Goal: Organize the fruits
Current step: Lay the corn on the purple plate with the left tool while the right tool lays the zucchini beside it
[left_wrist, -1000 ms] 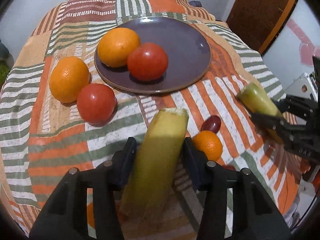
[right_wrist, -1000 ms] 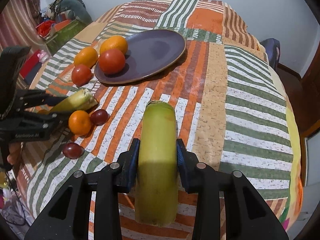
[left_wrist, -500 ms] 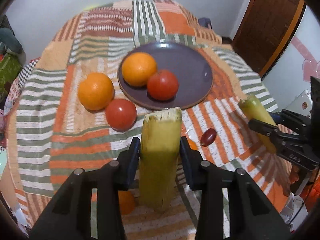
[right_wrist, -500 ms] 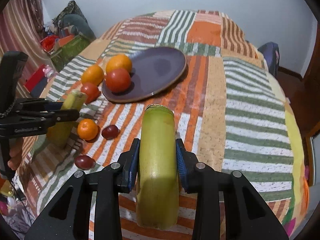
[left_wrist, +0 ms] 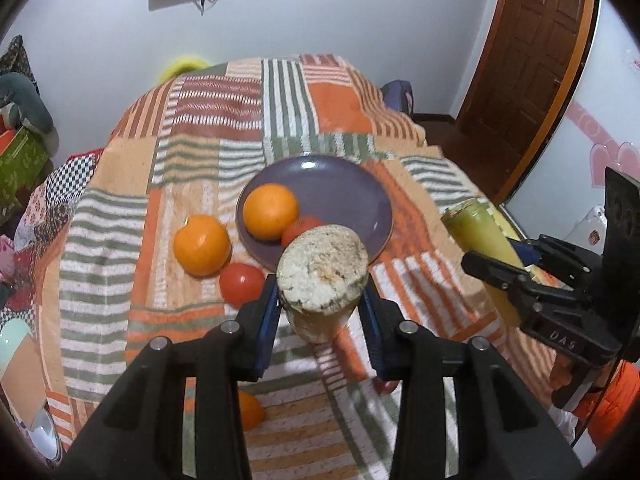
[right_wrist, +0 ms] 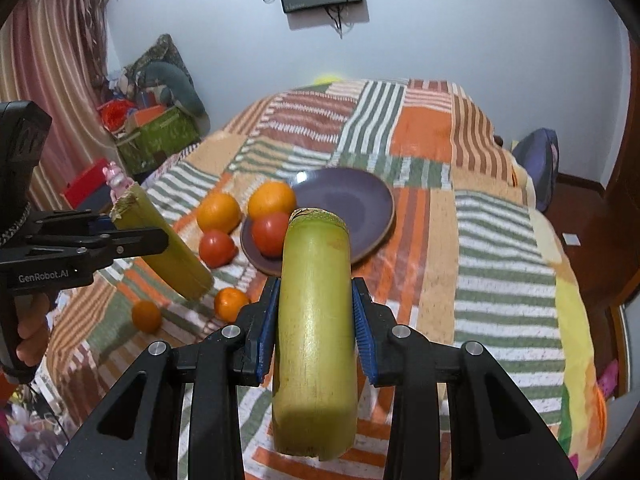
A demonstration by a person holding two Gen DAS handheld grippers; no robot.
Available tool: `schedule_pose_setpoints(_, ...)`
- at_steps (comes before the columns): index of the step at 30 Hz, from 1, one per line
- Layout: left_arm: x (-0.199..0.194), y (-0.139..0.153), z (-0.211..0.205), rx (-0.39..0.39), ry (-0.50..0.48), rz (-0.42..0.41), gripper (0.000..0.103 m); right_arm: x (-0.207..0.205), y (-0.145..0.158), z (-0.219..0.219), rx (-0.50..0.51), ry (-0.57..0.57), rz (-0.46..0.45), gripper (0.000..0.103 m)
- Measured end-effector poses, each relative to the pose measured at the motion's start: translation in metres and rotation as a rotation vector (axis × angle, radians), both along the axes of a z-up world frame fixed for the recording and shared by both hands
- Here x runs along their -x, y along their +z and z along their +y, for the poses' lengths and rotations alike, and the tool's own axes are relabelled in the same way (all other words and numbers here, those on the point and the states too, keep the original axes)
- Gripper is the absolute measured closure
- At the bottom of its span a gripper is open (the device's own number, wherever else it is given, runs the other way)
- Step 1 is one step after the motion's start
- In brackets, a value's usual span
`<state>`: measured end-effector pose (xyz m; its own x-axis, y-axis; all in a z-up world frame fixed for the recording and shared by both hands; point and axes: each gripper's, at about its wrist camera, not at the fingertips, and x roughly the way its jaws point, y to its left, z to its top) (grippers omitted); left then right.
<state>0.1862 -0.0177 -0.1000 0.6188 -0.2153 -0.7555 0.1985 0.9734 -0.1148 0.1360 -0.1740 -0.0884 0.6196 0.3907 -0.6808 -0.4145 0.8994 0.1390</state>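
Left gripper (left_wrist: 323,312) pinches a smooth green cane (left_wrist: 322,276), its jaws having just closed in, fibrous cut end up; right gripper (right_wrist: 314,338) clamps another glossy cane (right_wrist: 314,320); both above striped woven cloth (right_wrist: 500,240); beyond, round oranges (right_wrist: 272,200), tomato (right_wrist: 272,232) on matte purple plate (right_wrist: 352,196).

Right gripper (right_wrist: 316,320): black, blue pads clamped on both sides of a thick yellow-green cut stalk segment (right_wrist: 314,320), held above the bed.
Left gripper (right_wrist: 132,236): black, at the left edge, gripping a second yellow-green cut stalk piece (right_wrist: 164,248) tilted down to the right; its jaws have just been closing on it.
Bedcover (right_wrist: 460,240): orange, green and white striped patchwork.
Round purple plate (right_wrist: 360,196): holds one orange (right_wrist: 272,200) and one red tomato (right_wrist: 272,232).
Beside the plate: another orange (right_wrist: 219,213), another tomato (right_wrist: 216,247).
Nearer: two small oranges (right_wrist: 230,303) apart on the cover.
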Motion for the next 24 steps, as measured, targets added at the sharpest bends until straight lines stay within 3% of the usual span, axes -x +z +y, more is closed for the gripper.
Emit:
schedule_pose_setpoints(11,-0.024,0.019,-0.037,-0.011,-0.068,-0.070,0.065,-0.024,0.017,-0.006,-0.009,-0.021,-0.066,0.071)
schedule_pose_setpoints(24,-0.081,-0.014,-0.061,-0.003,-0.111,-0.020,0.065,-0.066,0.008,-0.015,0.015,-0.037,-0.070,0.071)
